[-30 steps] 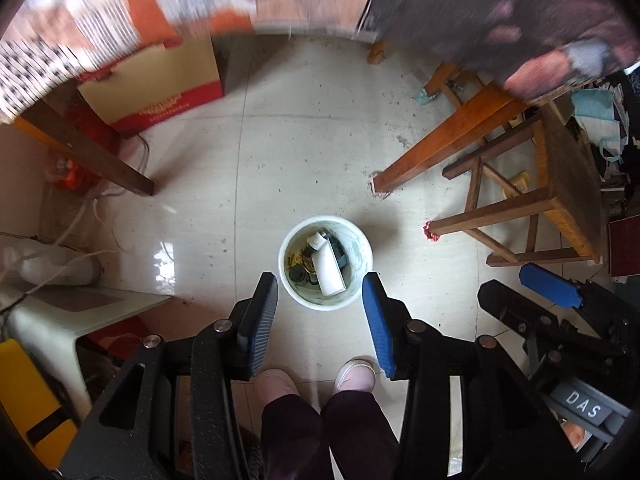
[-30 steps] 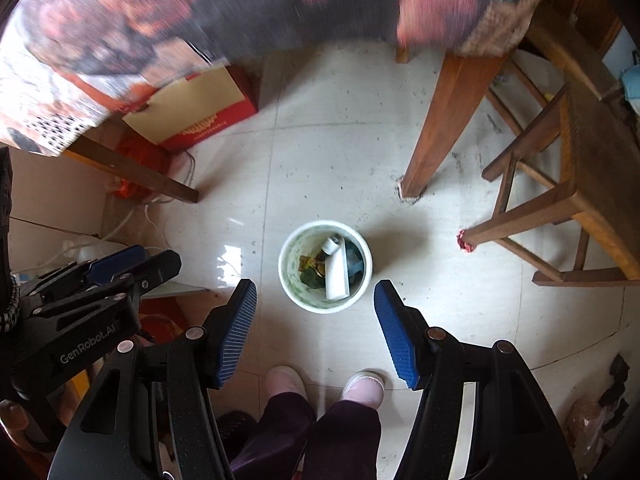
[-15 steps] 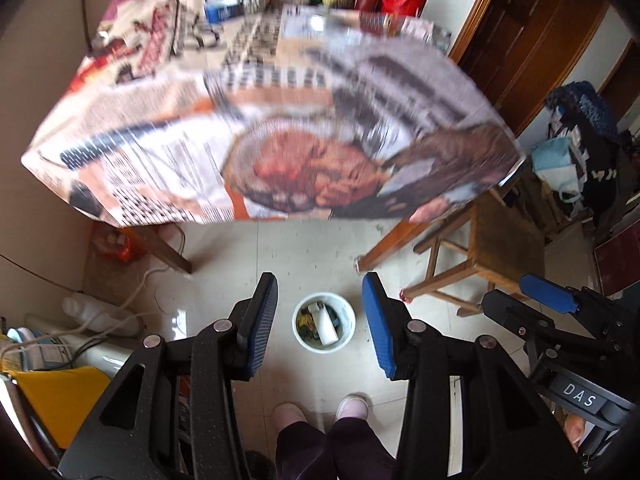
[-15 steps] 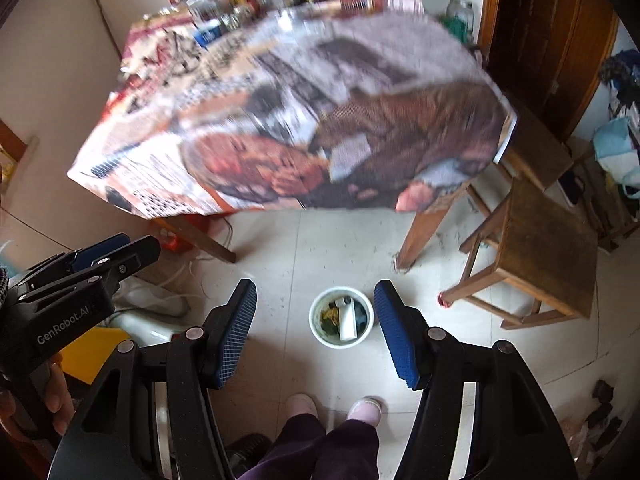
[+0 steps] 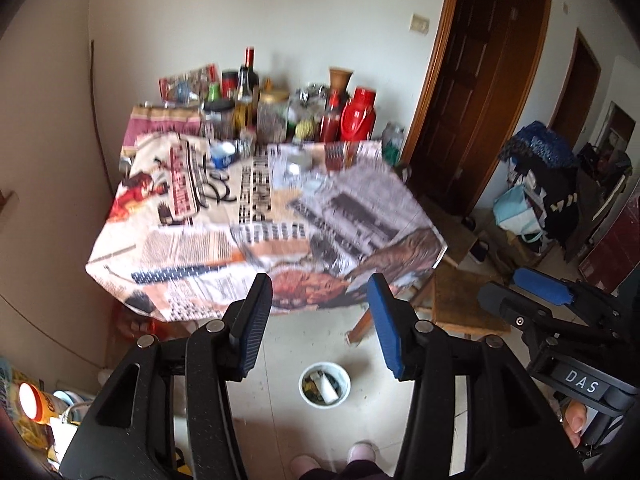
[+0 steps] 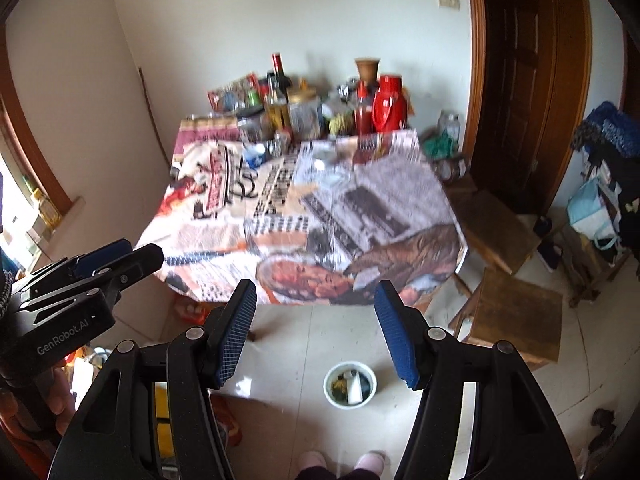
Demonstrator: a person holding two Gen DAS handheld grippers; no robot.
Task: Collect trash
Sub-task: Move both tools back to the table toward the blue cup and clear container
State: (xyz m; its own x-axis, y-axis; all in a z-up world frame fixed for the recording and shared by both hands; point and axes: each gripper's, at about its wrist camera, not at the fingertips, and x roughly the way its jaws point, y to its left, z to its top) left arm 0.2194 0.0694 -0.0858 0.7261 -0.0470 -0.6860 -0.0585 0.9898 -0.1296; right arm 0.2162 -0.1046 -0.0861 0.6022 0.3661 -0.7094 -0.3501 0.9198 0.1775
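So: the bin (image 5: 325, 389) sits on the floor tiles just in front of the person's feet, and it already has stuff in it: a white bottle-like piece (image 6: 353, 390) plus dark and greenish scraps. Judging from that, at least some collecting is done.

What's left is hard to call. The table (image 5: 256, 216) is covered in printed paper sheets, and the back edge is packed with bottles, jars and a red thermos (image 5: 357, 114). Near the middle-back I see a small blue-white item (image 5: 223, 159) and a clear glass-like thing (image 6: 325, 162), but both are blurred, so I can't tell if either is trash. My guess is the next pick comes from the tabletop, maybe 1 of those 2.

Pose:
- left gripper (image 5: 320, 322): held high, angled forward and down, framing the near table edge with the bin below. Jaws spread wide, nothing between them.
- right gripper (image 6: 316, 328): same attitude, alongside the left, also wide apart and empty. The bin shows low between its fingers.
- Each tool shows at the edge of the other's view, so the 2 are side by side and near each other, not touching.
- Neither is close to any object; both are well above the floor and short of the table.

A wooden stool (image 6: 516, 312) stands right of the table, near the bin. It's a possible snag if the right side swings wide.
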